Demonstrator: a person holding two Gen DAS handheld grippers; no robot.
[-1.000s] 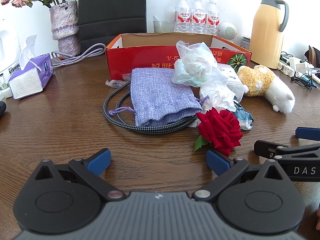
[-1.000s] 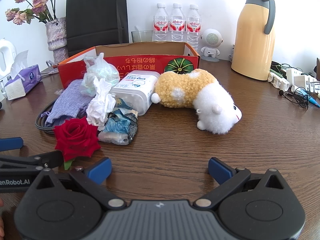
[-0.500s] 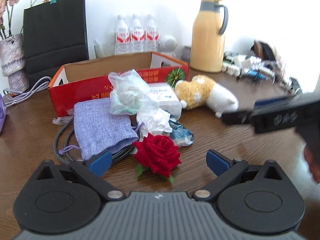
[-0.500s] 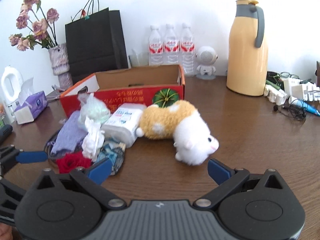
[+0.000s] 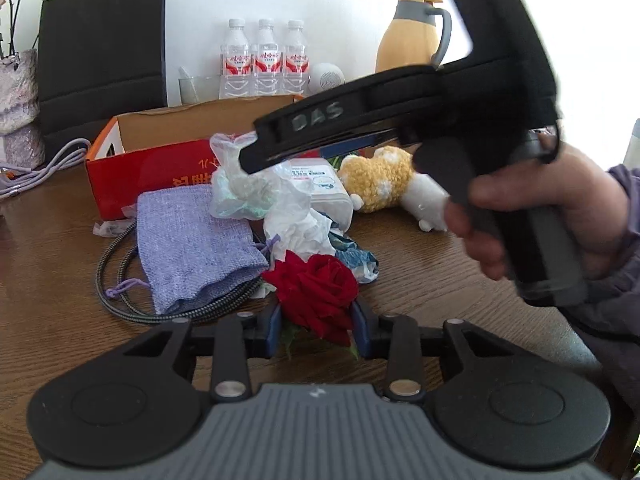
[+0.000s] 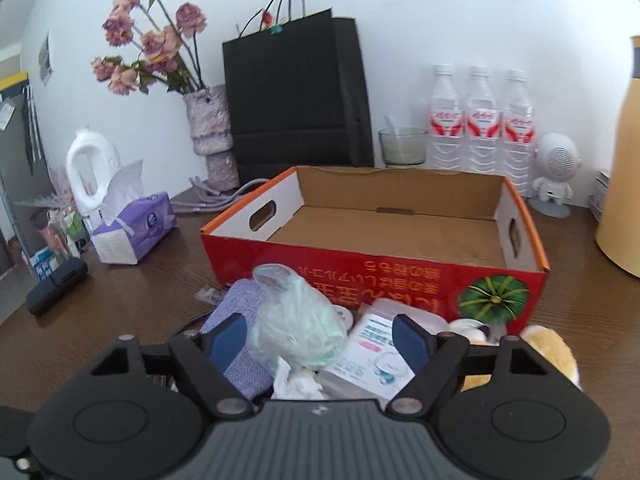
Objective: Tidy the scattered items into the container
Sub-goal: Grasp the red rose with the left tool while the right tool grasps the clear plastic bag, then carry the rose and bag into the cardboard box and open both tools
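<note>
My left gripper [image 5: 316, 330] is shut on the red rose [image 5: 316, 288], its blue pads against the bloom low over the table. My right gripper [image 6: 316, 340] is open above the pile, its pads either side of a clear plastic bag [image 6: 296, 320] with green contents. The red cardboard box [image 6: 376, 264] stands open just behind the pile, with nothing showing inside. The pile holds a lilac cloth pouch [image 5: 192, 244], crumpled white tissue [image 5: 296, 228], a white wipes pack [image 6: 368, 352] and a plush toy [image 5: 384, 184]. The right gripper's body [image 5: 400, 120] crosses the left wrist view.
A braided cable [image 5: 120, 280] loops under the pouch. A black paper bag [image 6: 296, 92], vase of dried flowers [image 6: 212, 128], water bottles [image 6: 480, 116], a small white speaker [image 6: 554, 172], a yellow thermos [image 5: 412, 40] and a tissue pack [image 6: 136, 224] stand around the box.
My left gripper moved forward and closed on the rose. My right gripper rose and swung left from the plush toy to above the plastic bag, and its jaws narrowed.
</note>
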